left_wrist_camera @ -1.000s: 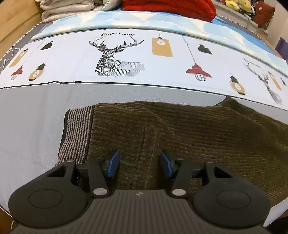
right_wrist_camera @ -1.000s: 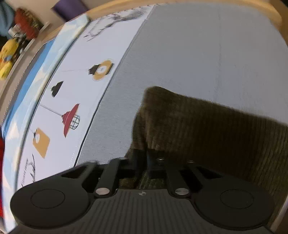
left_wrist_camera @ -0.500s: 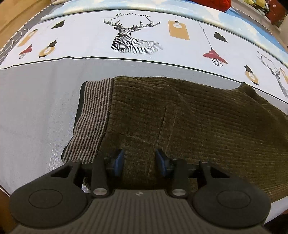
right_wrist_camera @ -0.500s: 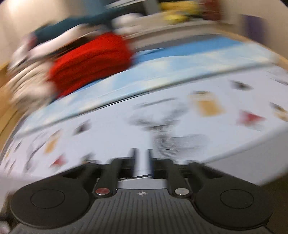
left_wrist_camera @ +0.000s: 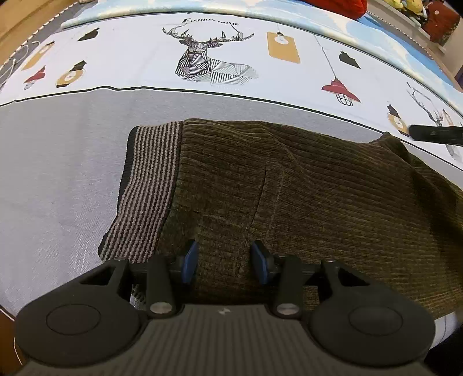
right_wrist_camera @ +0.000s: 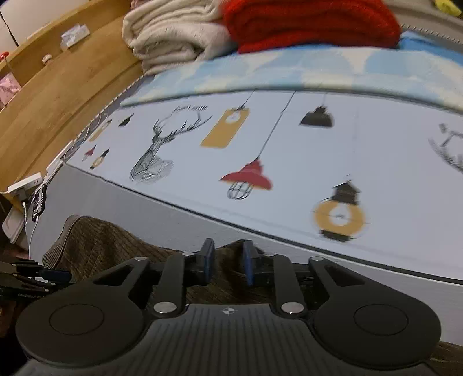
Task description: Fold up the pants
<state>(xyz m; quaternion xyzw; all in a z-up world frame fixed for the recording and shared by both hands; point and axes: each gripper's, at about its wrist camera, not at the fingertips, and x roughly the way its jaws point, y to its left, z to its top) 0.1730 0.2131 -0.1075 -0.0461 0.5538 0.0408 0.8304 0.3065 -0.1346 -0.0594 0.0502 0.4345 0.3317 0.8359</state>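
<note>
Olive-brown corduroy pants (left_wrist_camera: 303, 196) lie flat on the grey part of the bed, with the striped waistband (left_wrist_camera: 150, 185) at the left. My left gripper (left_wrist_camera: 225, 260) hangs over the pants' near edge just right of the waistband. Its blue pads stand apart, with flat cloth under the gap. My right gripper (right_wrist_camera: 228, 259) is at the pants' far edge (right_wrist_camera: 95, 245), and its jaws are opening. A raised corner of cloth shows between the pads, which do not press on it. A black part of the right gripper (left_wrist_camera: 437, 134) pokes into the left wrist view.
The printed sheet with deer and lamps (left_wrist_camera: 214, 63) lies beyond the pants. Folded beige blankets (right_wrist_camera: 173, 37) and a red blanket (right_wrist_camera: 312, 23) are piled at the far side. A wooden board (right_wrist_camera: 58, 95) runs along the bed's left, with white plugs (right_wrist_camera: 26, 182) at its foot.
The right gripper left the pants' leg end, swung fast across the bed while rolling, shut, then parted its jaws at the pants' far edge. The left jaws narrowed slightly.
</note>
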